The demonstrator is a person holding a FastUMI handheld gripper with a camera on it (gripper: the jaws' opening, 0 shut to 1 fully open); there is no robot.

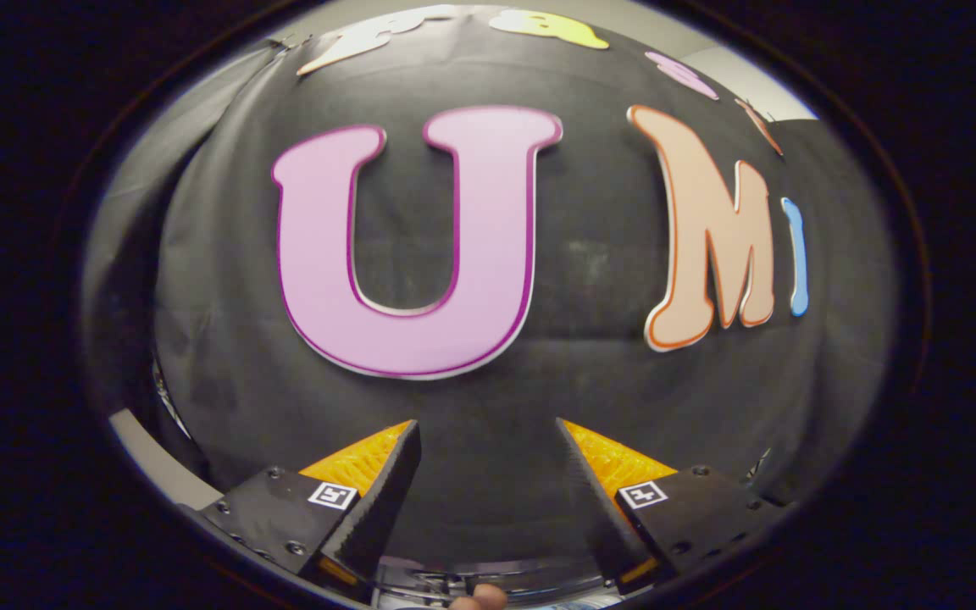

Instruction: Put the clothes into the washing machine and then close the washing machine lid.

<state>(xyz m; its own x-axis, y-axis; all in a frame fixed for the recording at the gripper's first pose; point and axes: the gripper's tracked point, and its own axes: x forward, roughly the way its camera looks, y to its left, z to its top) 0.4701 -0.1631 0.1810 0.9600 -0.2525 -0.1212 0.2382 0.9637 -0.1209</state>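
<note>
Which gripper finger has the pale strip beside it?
The left finger: the pale strip runs just outside it. The right finger has black cloth beside it. The gripper is open, holding nothing.

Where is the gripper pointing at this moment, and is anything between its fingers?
In the gripper view, the gripper is open and raised toward the booth's black cloth wall, with nothing between its fingers.

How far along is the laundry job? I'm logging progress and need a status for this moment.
Nothing looks done from this view. The hand-held gripper is open, with nothing between its fingers, and points at the booth wall. A pale curved rim shows beside the fingers; what it belongs to is unclear. Loading the clothes and closing the lid both seem left to do.
</note>
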